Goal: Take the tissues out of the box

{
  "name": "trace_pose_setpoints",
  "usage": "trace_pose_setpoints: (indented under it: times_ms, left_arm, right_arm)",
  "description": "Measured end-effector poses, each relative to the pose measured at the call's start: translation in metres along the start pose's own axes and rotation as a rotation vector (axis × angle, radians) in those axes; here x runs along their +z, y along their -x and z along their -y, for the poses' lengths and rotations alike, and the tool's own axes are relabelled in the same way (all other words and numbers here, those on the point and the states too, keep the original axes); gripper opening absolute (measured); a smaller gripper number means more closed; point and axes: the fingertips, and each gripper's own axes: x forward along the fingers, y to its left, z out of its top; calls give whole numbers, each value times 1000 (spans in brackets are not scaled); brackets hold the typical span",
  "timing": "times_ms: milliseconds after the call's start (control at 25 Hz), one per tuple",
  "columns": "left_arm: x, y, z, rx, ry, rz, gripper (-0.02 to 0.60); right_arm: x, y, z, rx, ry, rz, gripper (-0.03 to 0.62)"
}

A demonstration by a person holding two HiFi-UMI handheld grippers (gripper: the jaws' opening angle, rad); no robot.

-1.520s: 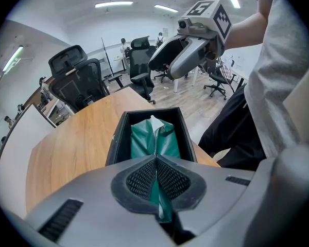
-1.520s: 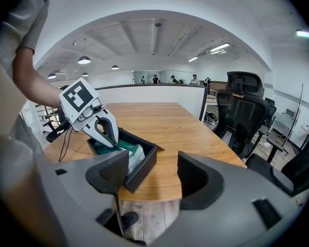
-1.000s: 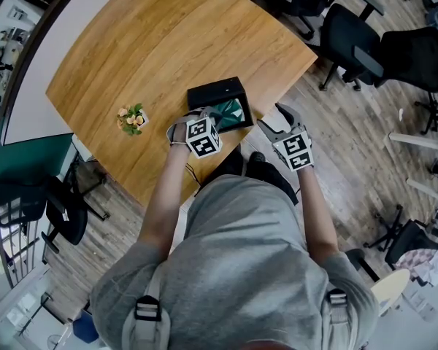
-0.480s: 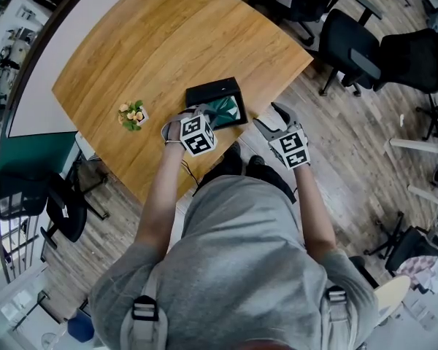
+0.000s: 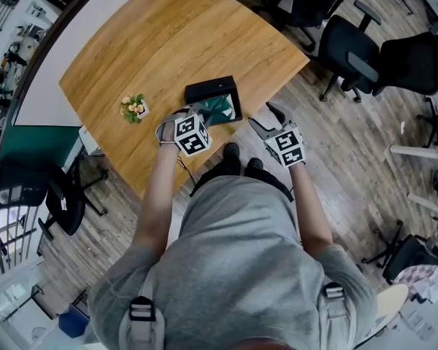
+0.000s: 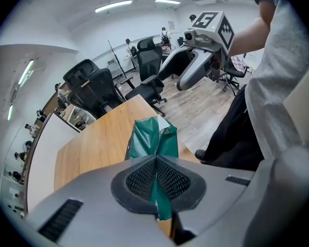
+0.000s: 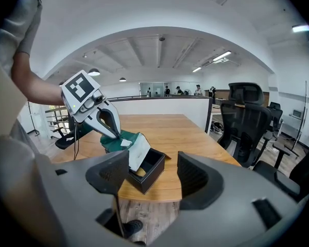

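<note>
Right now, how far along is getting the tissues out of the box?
Done: the green tissue pack is tilted partway out of the black box. In hand: the left gripper is shut on the pack. Left: its lower end seems inside the box, so it needs pulling clear. The right gripper is open and empty.

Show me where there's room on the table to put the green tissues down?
The bare wood past the black box, out to the far edge of the table, is free. So is the strip between the little flowers and the box. Crowded: the near edge, where the left tongs pinch the green tissue pack.
</note>
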Motion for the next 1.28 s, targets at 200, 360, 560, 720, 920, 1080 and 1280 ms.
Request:
trace_pose_setpoints:
  times_ms: [200,360,560,720,920,1080,1280]
  left_arm:
    - [6,10,10,22,19,0,21]
    - [7,11,22,25,37,-11,20]
    - [9,14,29,45,62,-12,20]
    - [15,15,34,48,64,-21,20]
    - [27,19,38,61,65,-18,20]
    - [37,21,40,67,59,-16,20]
    - [46,24,45,81,57,-12,20]
  right_arm:
    - [3,10,-1,13,23,15,301]
    - [1,15,-1,31,38,15,299]
    - [-6,23,-3,47,44,12,298]
    - [-10,28,-1,55,46,11,298]
    - [-12,37,3,62,51,15,298]
    - [-16,44,6,67,62,16,295]
    - [-26,52,10,74,74,9,293]
